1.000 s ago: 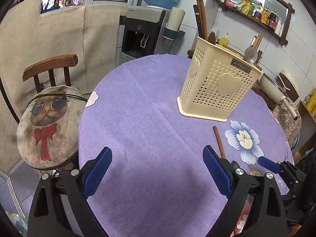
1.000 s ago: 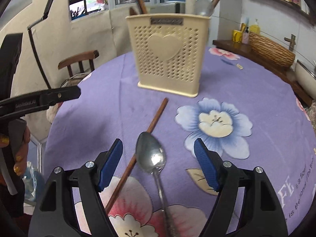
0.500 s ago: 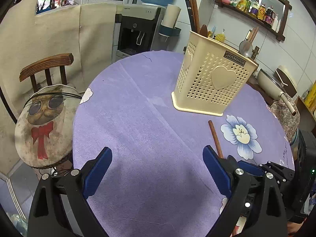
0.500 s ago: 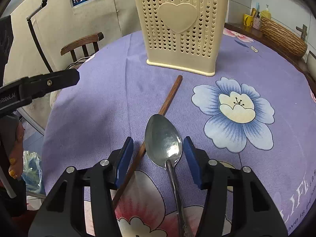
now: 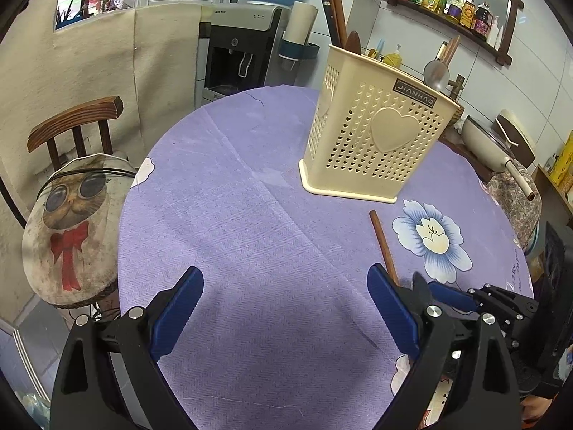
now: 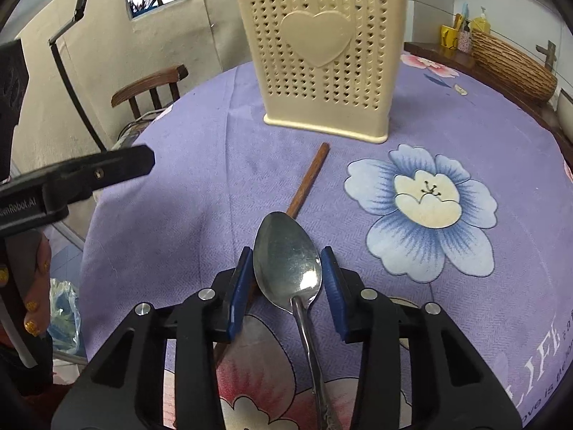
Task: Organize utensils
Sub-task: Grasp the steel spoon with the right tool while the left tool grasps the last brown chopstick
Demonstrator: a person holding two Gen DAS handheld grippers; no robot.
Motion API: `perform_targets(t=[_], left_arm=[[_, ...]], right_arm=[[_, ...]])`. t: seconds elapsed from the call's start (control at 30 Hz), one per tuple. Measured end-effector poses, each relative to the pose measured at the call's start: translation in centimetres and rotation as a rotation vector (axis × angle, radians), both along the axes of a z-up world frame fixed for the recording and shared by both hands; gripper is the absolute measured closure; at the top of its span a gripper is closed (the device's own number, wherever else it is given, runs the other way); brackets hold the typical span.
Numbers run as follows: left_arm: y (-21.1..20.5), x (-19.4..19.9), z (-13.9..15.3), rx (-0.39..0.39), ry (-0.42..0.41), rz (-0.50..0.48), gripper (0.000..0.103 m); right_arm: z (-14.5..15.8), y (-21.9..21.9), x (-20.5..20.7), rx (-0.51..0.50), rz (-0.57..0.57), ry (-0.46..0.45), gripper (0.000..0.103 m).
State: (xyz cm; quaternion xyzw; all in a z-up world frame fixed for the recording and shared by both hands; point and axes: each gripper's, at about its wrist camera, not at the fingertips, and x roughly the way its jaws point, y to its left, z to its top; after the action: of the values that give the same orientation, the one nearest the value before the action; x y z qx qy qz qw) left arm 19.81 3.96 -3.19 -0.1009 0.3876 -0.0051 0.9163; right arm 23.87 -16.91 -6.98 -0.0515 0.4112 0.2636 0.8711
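A metal spoon [image 6: 286, 265] lies on the purple flowered cloth, bowl towards the cream perforated utensil holder [image 6: 322, 71]. My right gripper [image 6: 286, 251] is closing on the spoon's bowl, and its blue pads [image 6: 240, 286] meet the bowl's two edges. A brown wooden stick [image 6: 308, 182] lies slanted beside the spoon, partly under the left pad. My left gripper [image 5: 283, 276] hangs open over bare cloth, nothing between its fingers. The holder [image 5: 372, 143] stands beyond it, with a spoon and wooden utensils inside. The stick [image 5: 383, 247] shows by my left gripper's right finger.
The round table [image 5: 215, 215] drops off at the left to a chair [image 5: 75, 122] and a cat-print cushion [image 5: 71, 222]. A water dispenser [image 5: 243, 53] stands behind. A woven basket [image 6: 512, 68] sits at the far right edge. A person's hand [image 6: 32, 308] holds the left gripper.
The right gripper's jaws have narrowed from wide apart to the edges of the spoon's bowl, and the gripper has come closer to the spoon. The left gripper has barely shifted.
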Motion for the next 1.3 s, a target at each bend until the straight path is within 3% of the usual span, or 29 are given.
perform_targets(t=[0.23,0.4,0.53,0.67,0.9,1.3], left_arm=[[-1.8,1.1,-0.5,-0.025,0.03,-0.067,0.021],[-4.9,2.7,-1.1,-0.011,0.073,-0.163,0.038],[-7.1,3.9,-1.4,-0.007,0.094,-0.217,0.043],[-9.1,5.0,-2.2,0.03,0.119,-0.252,0.055],[-10.6,7.2,-3.3,0.065,0.143,-0.214,0.084],[-11.5,8.2,-3.7,0.09,0.128,-0.164,0.094]], right_arm=[[2.3,-2.8,0.0,0.086,-0.11,-0.052,0.064],[3.9,-4.9,0.2,0.144,-0.188,-0.086,0.064],[4.9,-6.0,0.3,0.174,-0.223,-0.104,0.064],[5.4,-6.6,0.2,0.185,-0.25,-0.125,0.064],[5.6,-6.9,0.0,0.186,-0.262,-0.146,0.064],[5.2,-7.3,0.1,0.193,-0.274,-0.14,0.064]])
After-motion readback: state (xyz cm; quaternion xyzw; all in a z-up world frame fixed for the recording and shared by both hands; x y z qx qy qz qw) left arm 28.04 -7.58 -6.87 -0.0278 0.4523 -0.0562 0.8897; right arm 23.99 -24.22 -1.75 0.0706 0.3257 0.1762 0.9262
